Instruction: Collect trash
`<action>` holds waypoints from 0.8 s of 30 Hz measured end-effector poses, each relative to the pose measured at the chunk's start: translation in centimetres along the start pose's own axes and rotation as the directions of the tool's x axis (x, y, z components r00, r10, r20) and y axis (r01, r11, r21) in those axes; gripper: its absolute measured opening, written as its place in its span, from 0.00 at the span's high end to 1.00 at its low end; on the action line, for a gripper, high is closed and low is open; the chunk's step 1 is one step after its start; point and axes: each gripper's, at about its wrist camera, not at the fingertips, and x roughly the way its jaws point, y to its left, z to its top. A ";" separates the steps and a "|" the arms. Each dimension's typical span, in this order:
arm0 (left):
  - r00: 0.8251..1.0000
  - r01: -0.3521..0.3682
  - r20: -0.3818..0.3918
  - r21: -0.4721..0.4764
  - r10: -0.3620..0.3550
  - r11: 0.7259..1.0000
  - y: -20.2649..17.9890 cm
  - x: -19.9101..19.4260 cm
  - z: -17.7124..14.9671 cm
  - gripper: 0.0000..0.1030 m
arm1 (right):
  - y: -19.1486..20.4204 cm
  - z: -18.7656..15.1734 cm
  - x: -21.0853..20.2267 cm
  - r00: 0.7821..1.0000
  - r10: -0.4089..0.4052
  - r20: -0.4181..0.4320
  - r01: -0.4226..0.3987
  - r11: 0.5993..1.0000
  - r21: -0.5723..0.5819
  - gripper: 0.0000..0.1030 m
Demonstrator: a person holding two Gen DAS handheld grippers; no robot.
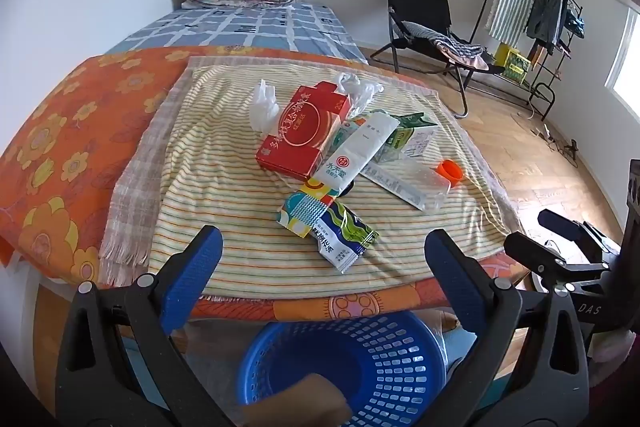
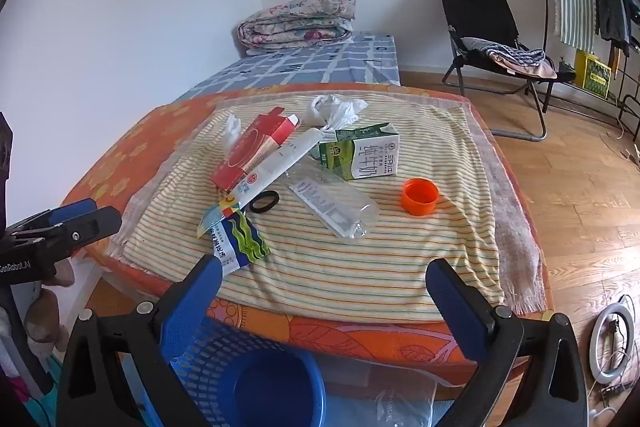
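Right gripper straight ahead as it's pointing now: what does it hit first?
Probably the striped yellow cloth on the bed, then the clear plastic bottle lying beyond it. The right gripper is open and empty; depth is uncertain.

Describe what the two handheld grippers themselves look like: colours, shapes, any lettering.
Both match: the left gripper and right gripper have black, angular plastic arms with silver pivot bolts, ending in two fingers faced with blue textured pads. Seen from the opposite camera, white lettering shows: "GenRobot.AI" on the left body, "DAS" on the right. No cables or sleeves visible.
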 end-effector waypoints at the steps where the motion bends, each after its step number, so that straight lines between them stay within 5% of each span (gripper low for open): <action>1: 1.000 -0.001 0.001 -0.002 0.001 1.000 -0.1 -0.1 -0.1 0.00 | 0.0 -0.1 -0.1 1.000 0.007 0.008 -0.007 1.000 -0.010 0.00; 24: 1.000 0.027 -0.012 0.014 -0.027 1.000 -0.1 -0.2 0.0 0.00 | -0.1 -0.5 0.7 1.000 0.023 0.001 -0.023 0.999 0.027 0.00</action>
